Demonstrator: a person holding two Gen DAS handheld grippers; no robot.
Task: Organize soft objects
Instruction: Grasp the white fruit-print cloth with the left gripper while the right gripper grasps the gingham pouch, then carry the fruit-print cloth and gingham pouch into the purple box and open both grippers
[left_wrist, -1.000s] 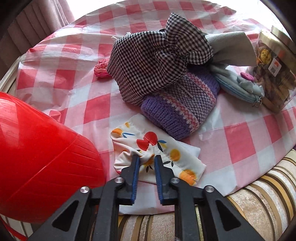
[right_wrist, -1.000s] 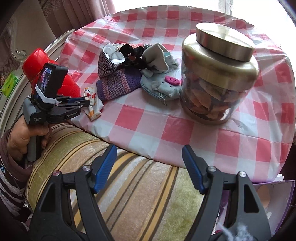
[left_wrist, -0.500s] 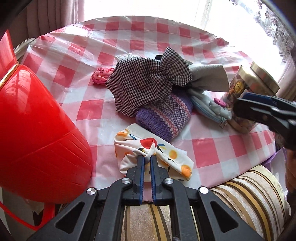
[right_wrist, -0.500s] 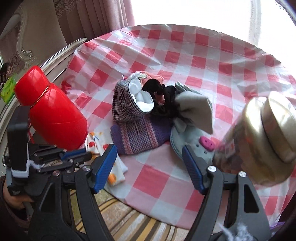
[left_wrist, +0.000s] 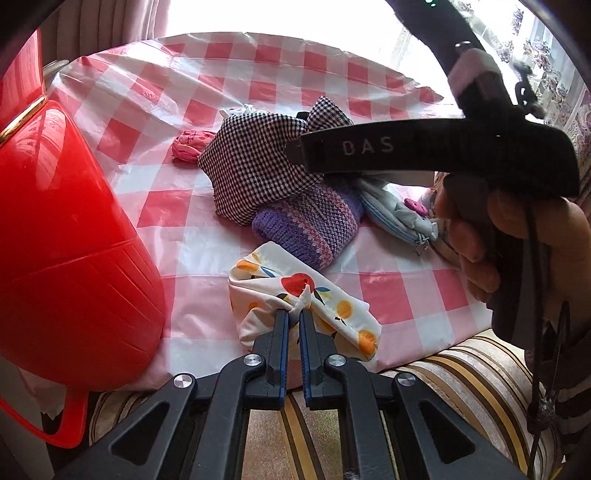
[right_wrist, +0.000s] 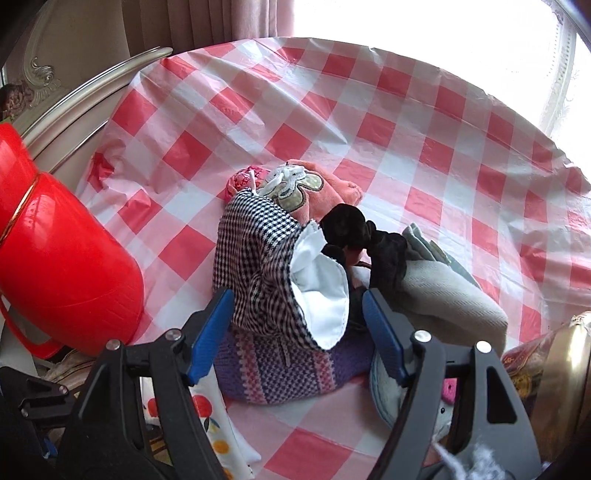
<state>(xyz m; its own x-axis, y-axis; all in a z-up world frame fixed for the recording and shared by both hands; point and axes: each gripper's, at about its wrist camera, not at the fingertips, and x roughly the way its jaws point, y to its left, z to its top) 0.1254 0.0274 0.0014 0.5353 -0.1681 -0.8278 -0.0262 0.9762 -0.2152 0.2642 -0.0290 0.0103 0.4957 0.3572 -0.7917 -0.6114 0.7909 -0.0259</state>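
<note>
Left wrist view: left gripper (left_wrist: 294, 318) clamped on white fruit-print fabric pouch (left_wrist: 295, 291) at six o'clock; right gripper (right_wrist: 297, 325), jaws apart and just closing, straddles black-and-white houndstooth cloth bag (right_wrist: 258, 269).

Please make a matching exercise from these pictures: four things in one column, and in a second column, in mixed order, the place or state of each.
Things:
1. fruit-print cloth
2. checked pouch
3. purple knitted piece
4. red jug

Places or states:
A. lies under the checked pouch
B. stands at the table's left edge
C. pinched in the shut left tongs
D. sits between the open jaws of the right tongs, not pressed

Pairs: 1-C, 2-D, 3-A, 4-B
</note>
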